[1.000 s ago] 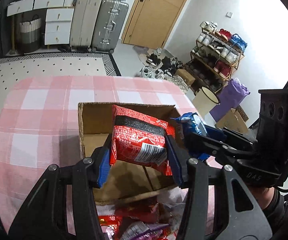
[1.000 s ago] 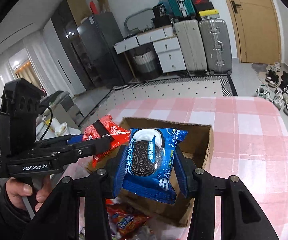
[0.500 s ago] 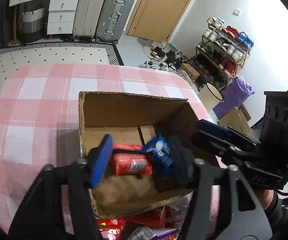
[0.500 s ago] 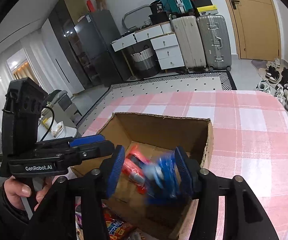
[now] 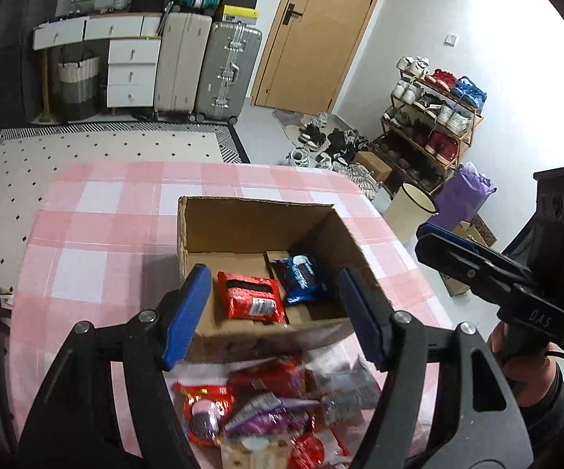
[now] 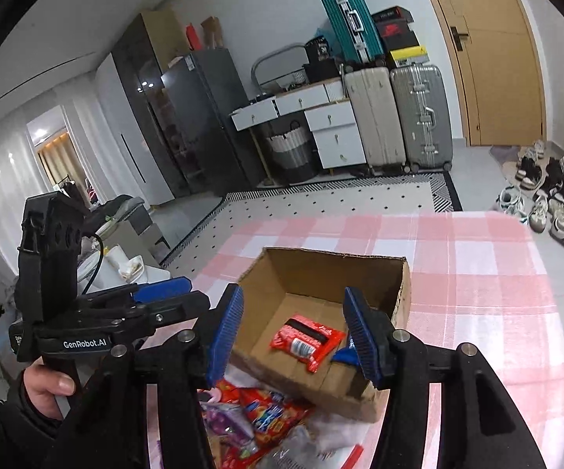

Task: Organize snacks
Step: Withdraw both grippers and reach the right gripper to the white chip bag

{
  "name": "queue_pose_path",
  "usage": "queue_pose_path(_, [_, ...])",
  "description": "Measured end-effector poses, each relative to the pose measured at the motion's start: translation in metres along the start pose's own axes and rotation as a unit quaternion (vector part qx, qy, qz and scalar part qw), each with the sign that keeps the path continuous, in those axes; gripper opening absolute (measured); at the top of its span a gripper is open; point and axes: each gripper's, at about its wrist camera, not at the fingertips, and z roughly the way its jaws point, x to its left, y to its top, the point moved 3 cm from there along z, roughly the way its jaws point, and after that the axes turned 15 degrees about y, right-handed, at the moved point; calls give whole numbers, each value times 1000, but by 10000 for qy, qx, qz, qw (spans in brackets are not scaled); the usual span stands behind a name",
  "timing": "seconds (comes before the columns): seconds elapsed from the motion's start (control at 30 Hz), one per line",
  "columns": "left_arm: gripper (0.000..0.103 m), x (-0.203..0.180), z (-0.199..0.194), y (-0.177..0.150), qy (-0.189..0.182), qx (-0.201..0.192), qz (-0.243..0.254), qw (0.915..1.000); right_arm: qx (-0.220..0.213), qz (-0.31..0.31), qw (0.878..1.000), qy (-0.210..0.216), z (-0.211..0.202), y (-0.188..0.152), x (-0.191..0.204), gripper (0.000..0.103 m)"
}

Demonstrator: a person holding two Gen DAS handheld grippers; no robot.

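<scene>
An open cardboard box point(image 5: 250, 215) stands on the pink checked tablecloth point(image 5: 98, 234). Inside lie a red snack packet point(image 5: 250, 301) and a blue cookie packet point(image 5: 301, 279). In the right wrist view the box point(image 6: 403, 297) holds the red packet point(image 6: 307, 338), and the blue packet point(image 6: 344, 353) is partly hidden behind a finger. My left gripper point(image 5: 272, 312) is open and empty above the box's near edge. My right gripper point(image 6: 293, 332) is open and empty, also above the near edge. A pile of loose snack packets point(image 5: 266, 410) lies in front of the box, and shows in the right wrist view point(image 6: 258, 414).
The table's right edge point(image 5: 399, 234) drops to the floor. A shoe rack point(image 5: 434, 117) and a purple bag point(image 5: 461, 195) stand at the right. Suitcases point(image 5: 203, 66) and a white drawer unit point(image 5: 129, 70) line the back wall.
Both grippers opened and dropped their packets into the box: the red one from the left, the blue one from the right. Both have pulled back and up.
</scene>
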Motion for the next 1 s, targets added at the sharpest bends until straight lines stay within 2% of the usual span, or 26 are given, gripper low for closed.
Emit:
queue_pose_path(0.07, [70,-3,-18,-5,43,-77,23,10000,-51,-38,10000,11,-11,-2,11,55])
queue_pose_path(0.17, [77,-8,-48,-14,165,-278,116,9994,-135,-86,9999,6,-28,-6,27,66])
queue_pose_path(0.5, [82,-19,-130,-53,278,-703,207,9969,-373,-342,9987,108,-76,-41,87,77])
queue_pose_path(0.67, [84,-11,-161,-82,320,-786,78,9964,-387,-490,9979,168,-95,-69,115,87])
queue_pose_path(0.8, [90,1,-177,-106,425,-795,-91,9959,-326,-600,9974,213,-104,-90,130,93])
queue_pose_path(0.9, [94,7,-187,-125,543,-822,-42,9951,-188,-641,9975,229,-108,-108,135,95])
queue_pose_path(1.0, [100,14,-192,-141,492,-783,-111,9957,27,-616,9978,244,-107,-131,138,95])
